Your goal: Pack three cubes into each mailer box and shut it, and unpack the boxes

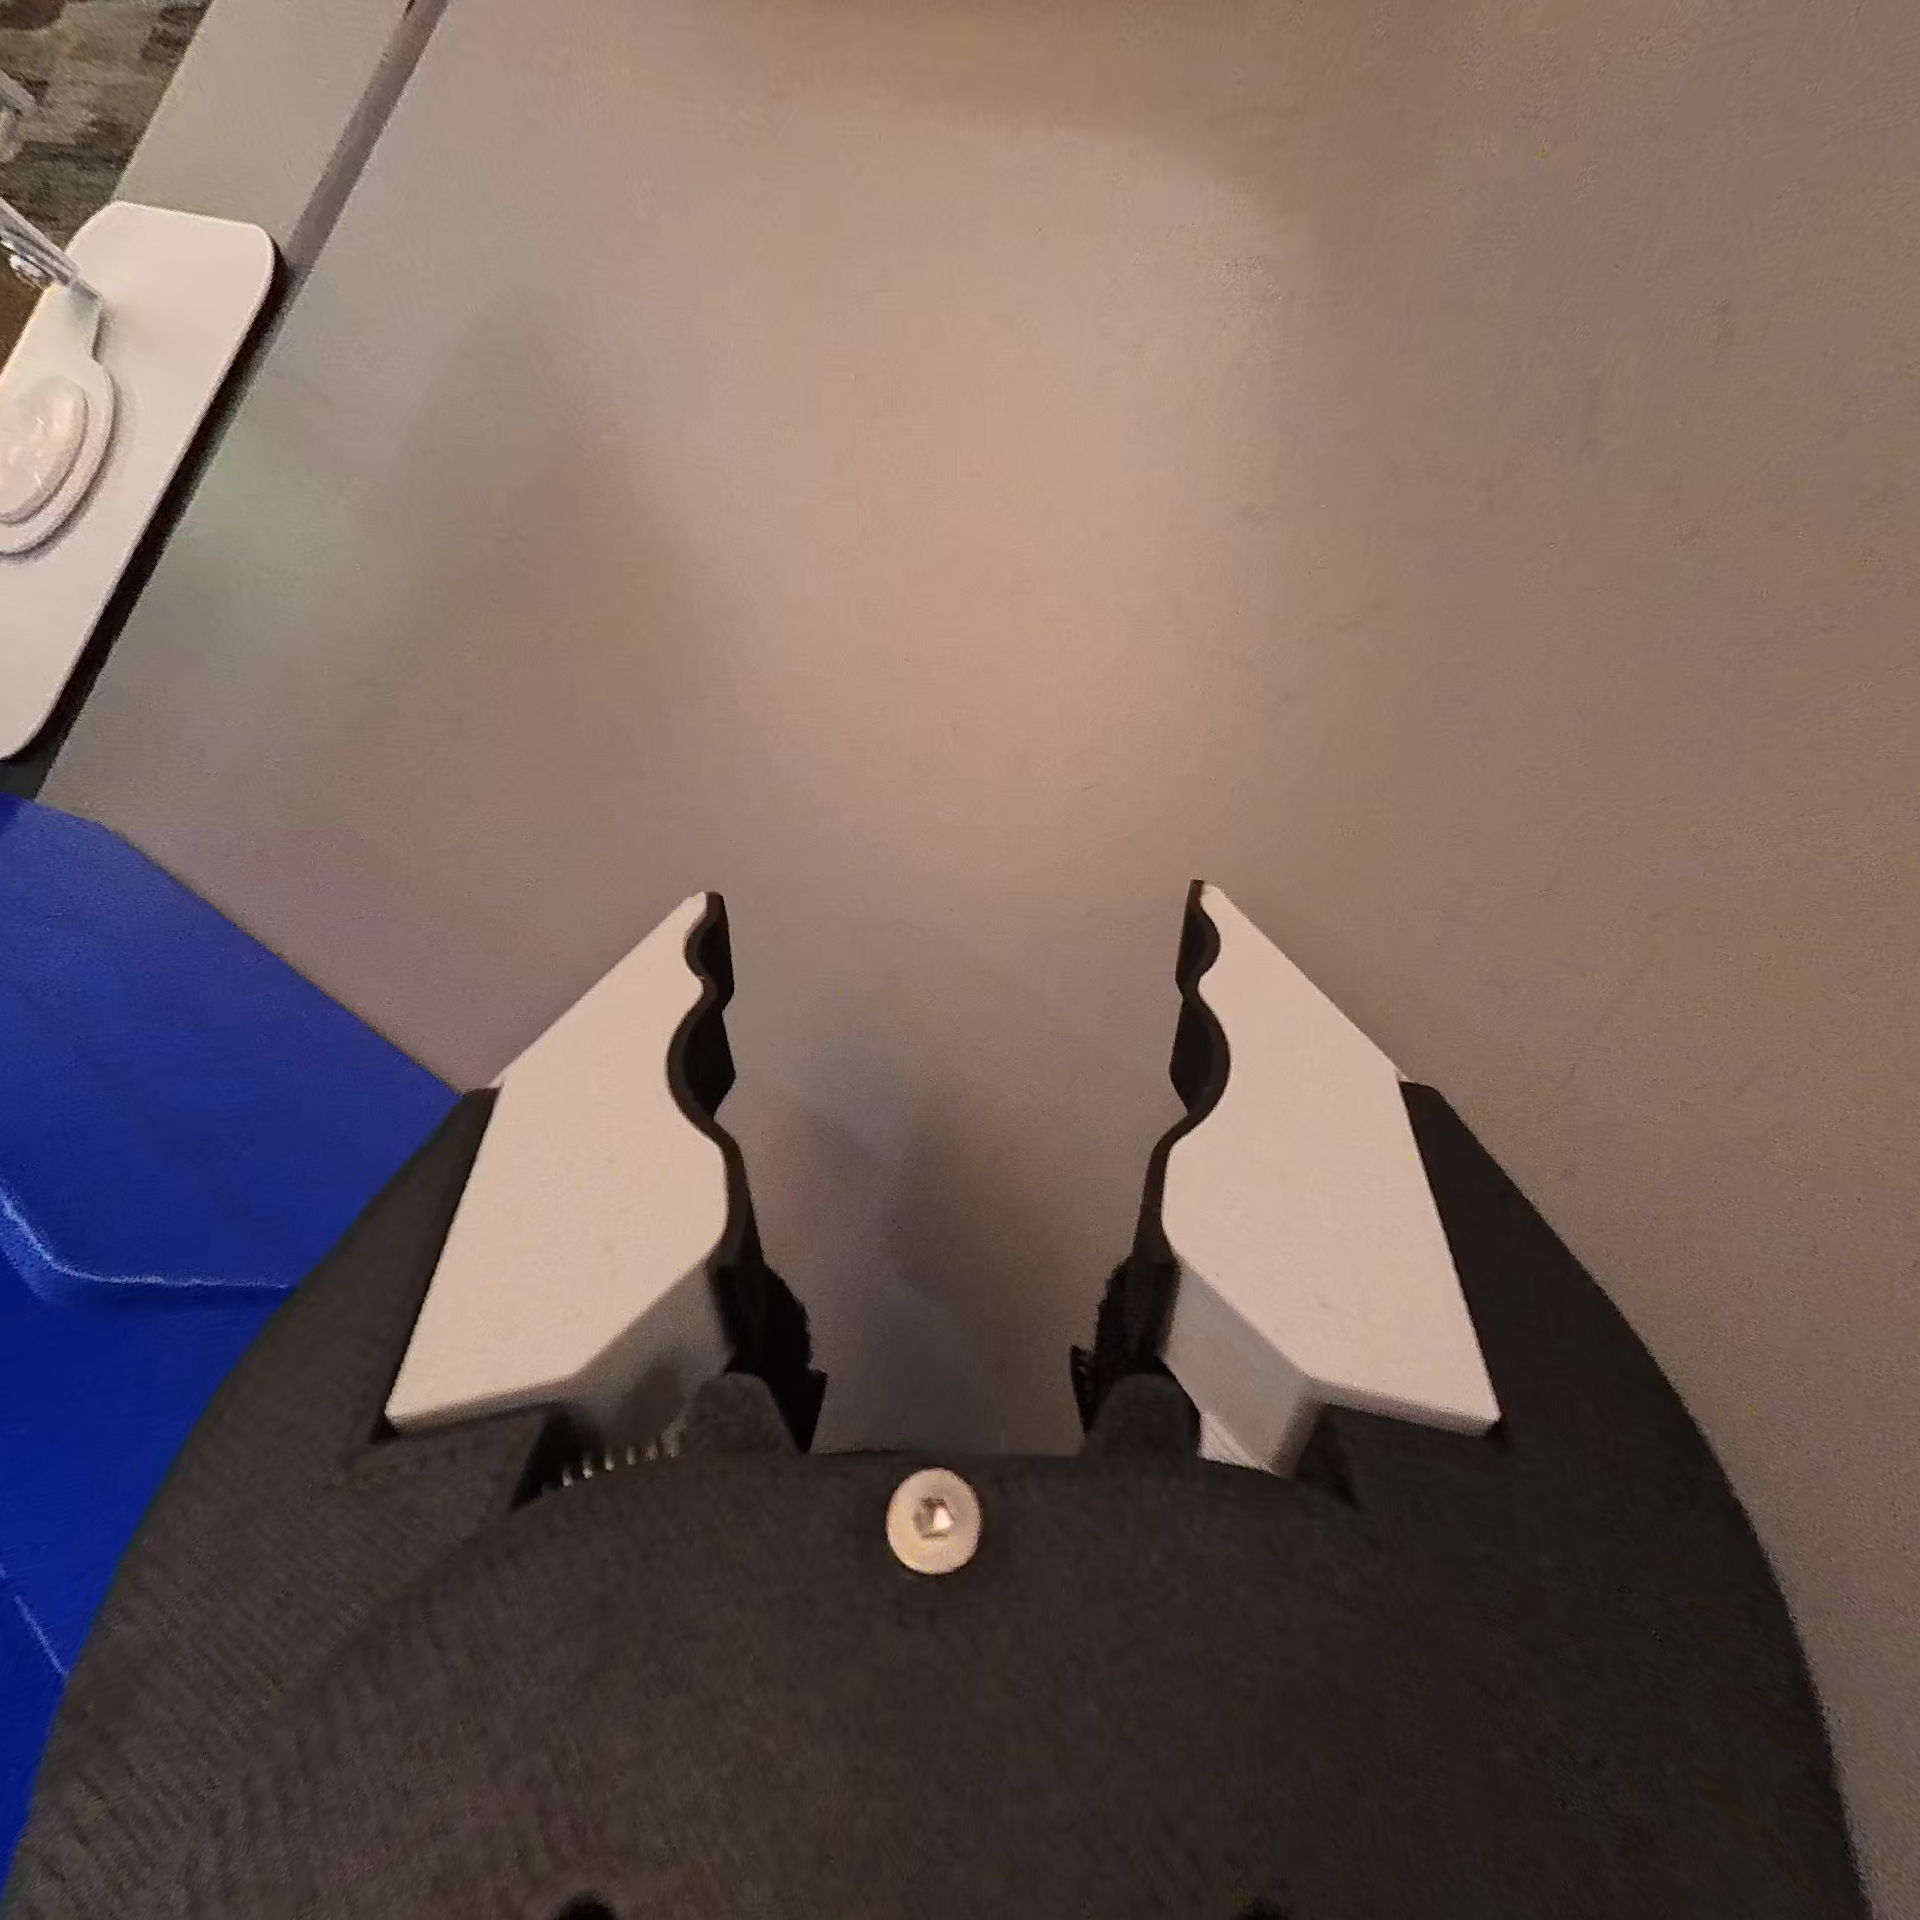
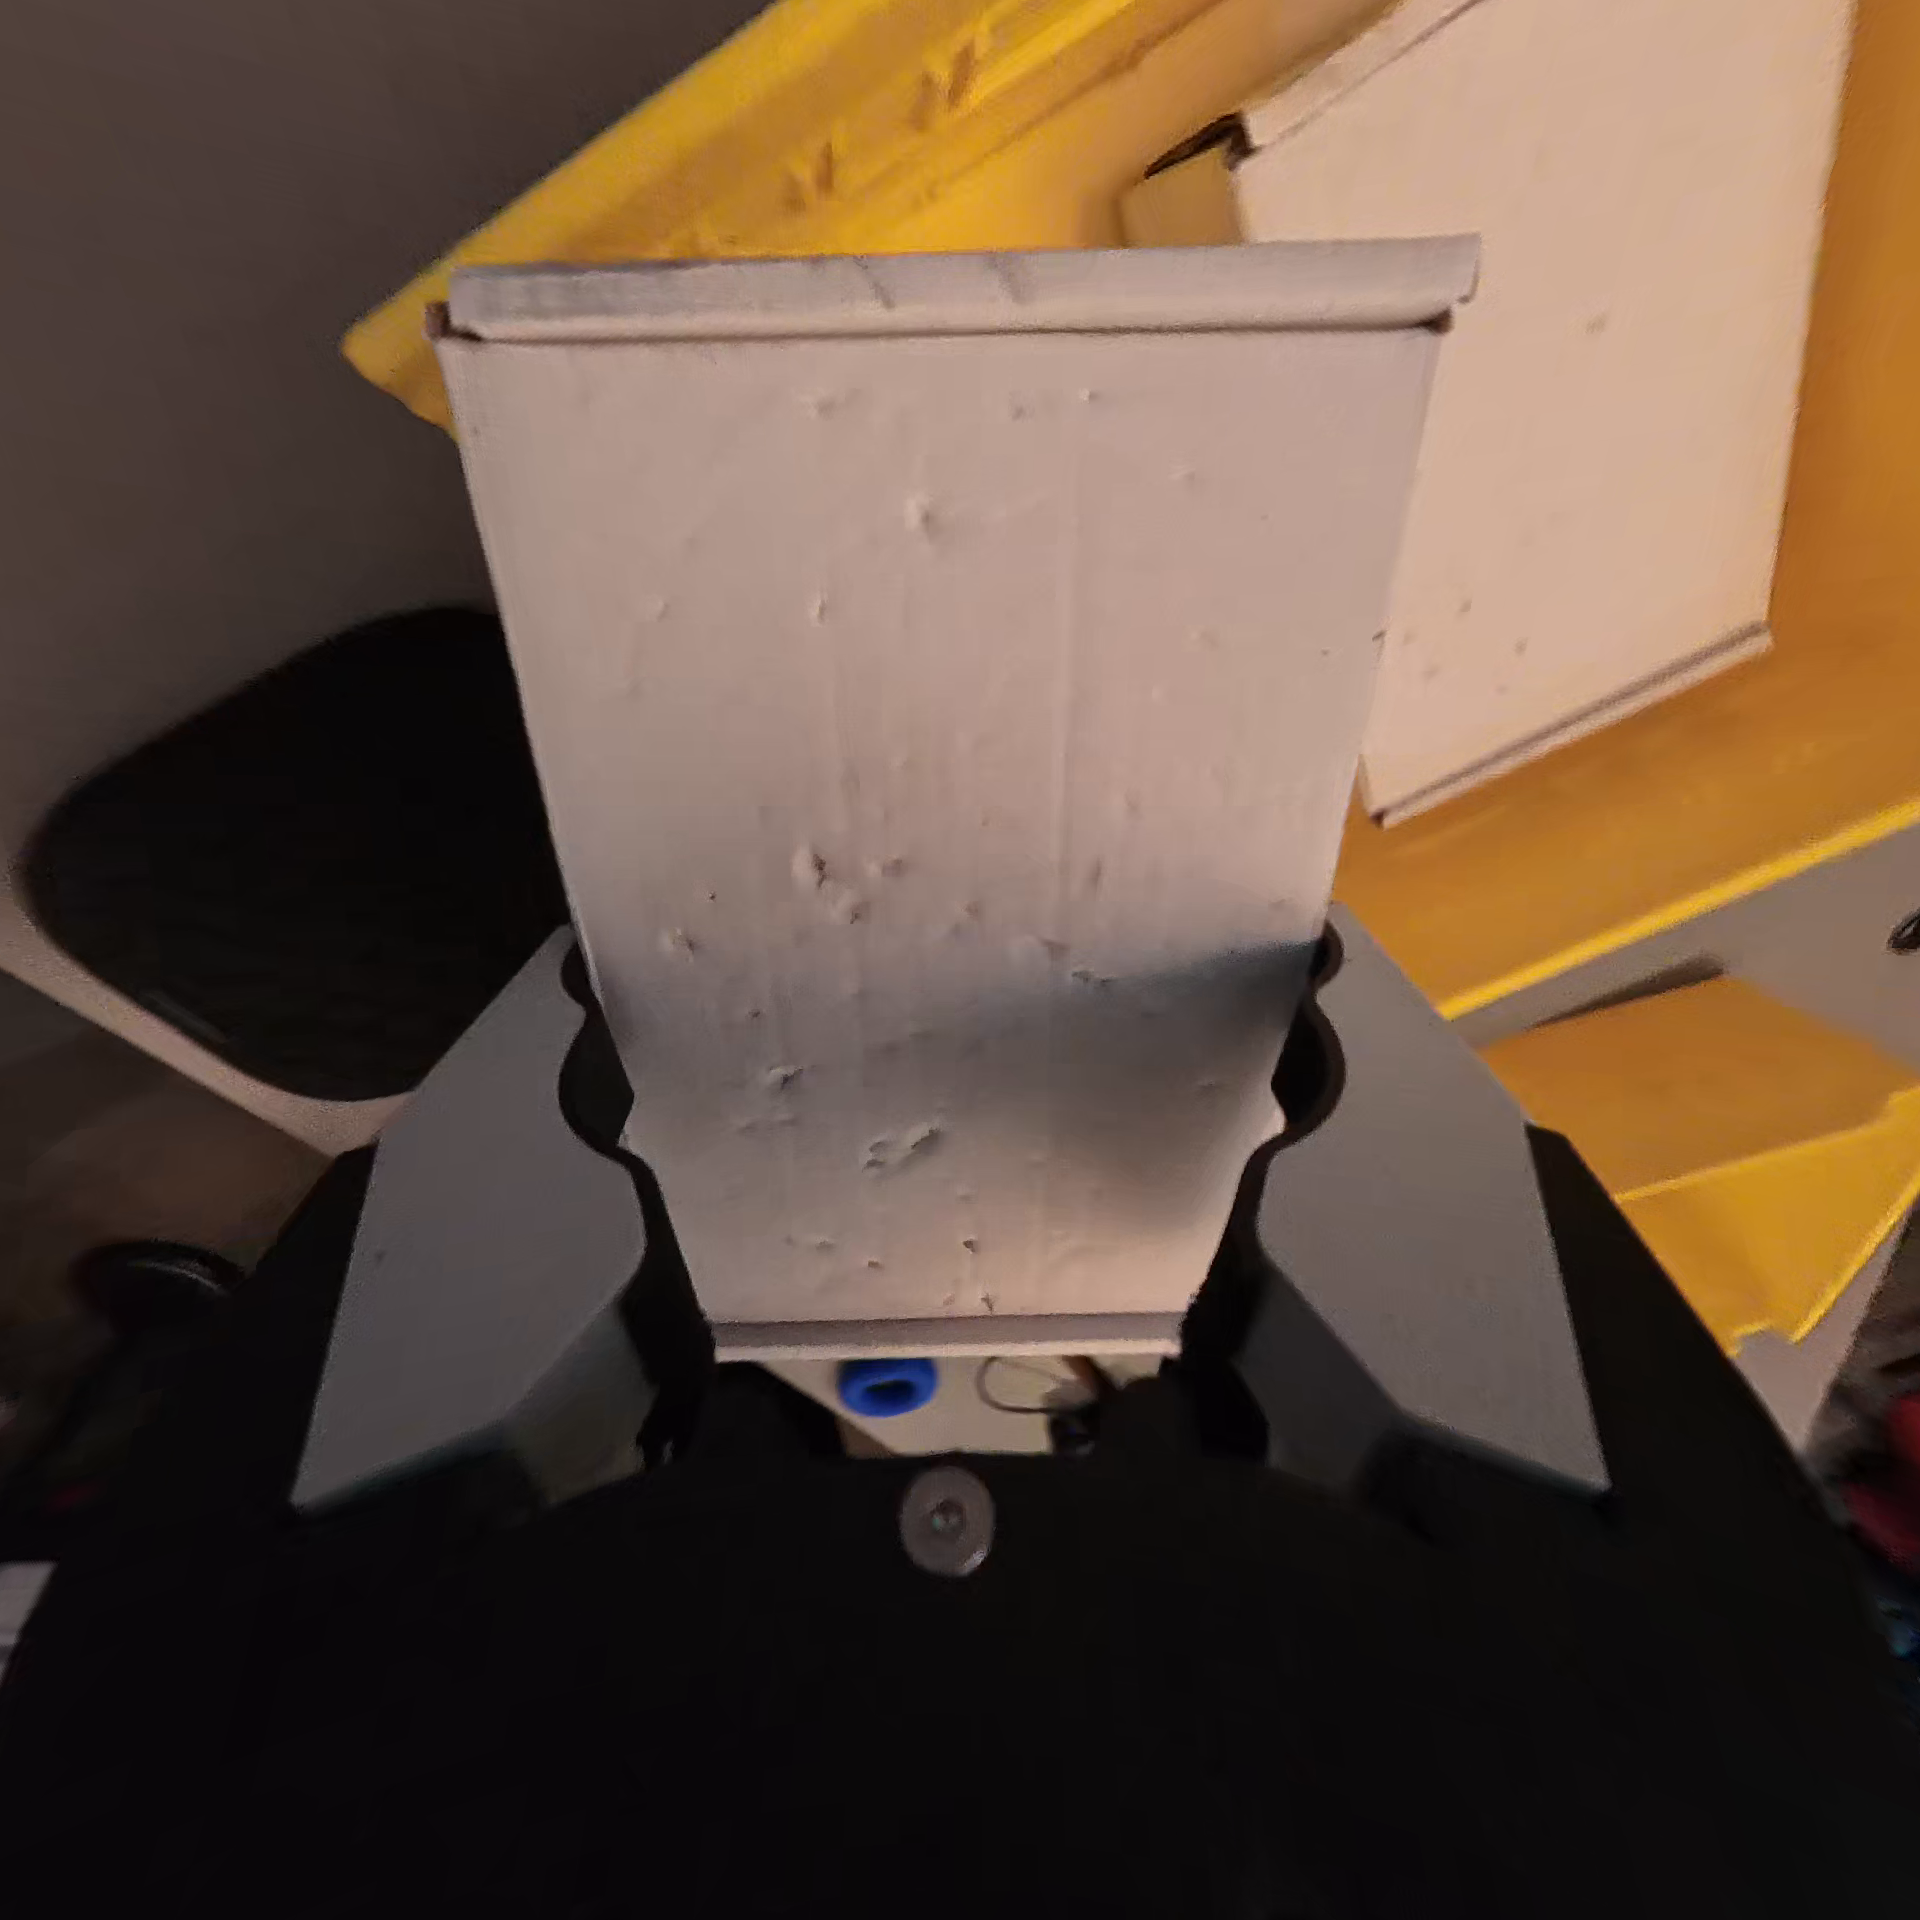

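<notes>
A white mailer box (image 2: 935, 790) fills the right wrist view, shut, its lid flap tucked along the far edge. Its broad face is scuffed and dented all over, with faint corrugation lines running lengthwise. It's pinched by its two long sides near the close end. Behind it, a second white box (image 2: 1538, 416), also shut, lies tilted inside a yellow bin (image 2: 1558, 862).

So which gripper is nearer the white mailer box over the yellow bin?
Right. The right gripper is shut on the white mailer box; the left gripper is open over bare table, no box in its view.
</notes>
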The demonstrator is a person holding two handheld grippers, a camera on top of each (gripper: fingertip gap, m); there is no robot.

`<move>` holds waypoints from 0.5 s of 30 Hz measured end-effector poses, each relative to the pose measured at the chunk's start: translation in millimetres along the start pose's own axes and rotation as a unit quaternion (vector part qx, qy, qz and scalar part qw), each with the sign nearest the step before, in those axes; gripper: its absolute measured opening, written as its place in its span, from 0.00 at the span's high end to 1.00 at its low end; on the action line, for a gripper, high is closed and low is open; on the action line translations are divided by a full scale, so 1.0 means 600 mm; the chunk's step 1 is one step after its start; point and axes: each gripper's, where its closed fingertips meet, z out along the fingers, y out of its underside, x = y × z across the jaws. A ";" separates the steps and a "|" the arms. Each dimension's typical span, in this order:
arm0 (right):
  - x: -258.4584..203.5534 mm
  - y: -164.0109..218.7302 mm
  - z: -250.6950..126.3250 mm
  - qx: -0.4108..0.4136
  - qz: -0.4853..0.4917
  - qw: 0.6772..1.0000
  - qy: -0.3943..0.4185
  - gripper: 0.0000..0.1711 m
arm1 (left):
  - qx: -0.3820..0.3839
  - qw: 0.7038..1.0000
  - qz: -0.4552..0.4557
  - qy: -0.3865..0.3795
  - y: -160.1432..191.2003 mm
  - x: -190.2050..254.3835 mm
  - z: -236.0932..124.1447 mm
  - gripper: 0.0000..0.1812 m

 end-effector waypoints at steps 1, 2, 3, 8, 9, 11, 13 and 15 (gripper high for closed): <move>0.005 -0.001 0.016 -0.005 -0.020 1.000 0.001 0.25 | 0.001 1.000 0.001 -0.001 0.000 -0.001 0.000 0.53; 0.010 -0.002 0.030 -0.008 -0.041 0.999 0.002 0.25 | 0.001 1.000 0.000 -0.003 0.001 -0.003 0.001 0.53; 0.015 -0.003 0.042 -0.010 -0.062 0.998 0.005 0.25 | 0.000 1.000 -0.001 -0.004 0.002 -0.004 0.002 0.53; 0.037 -0.019 0.080 0.003 -0.140 0.990 0.022 0.25 | 0.000 1.000 -0.011 -0.005 0.004 -0.012 0.004 0.53; 0.035 -0.021 0.087 0.008 -0.146 0.989 0.015 0.25 | 0.001 1.000 -0.012 -0.005 0.005 -0.013 0.005 0.53; 0.034 -0.023 0.104 0.010 -0.156 0.988 0.006 0.25 | 0.001 1.000 -0.012 -0.006 0.005 -0.015 0.005 0.53; 0.034 -0.026 0.109 0.018 -0.156 0.988 -0.005 0.25 | 0.002 1.000 -0.012 -0.008 0.004 -0.016 0.006 0.53; 0.038 -0.030 0.109 0.034 -0.159 0.987 -0.003 0.25 | 0.003 1.000 -0.012 -0.009 0.004 -0.017 0.006 0.53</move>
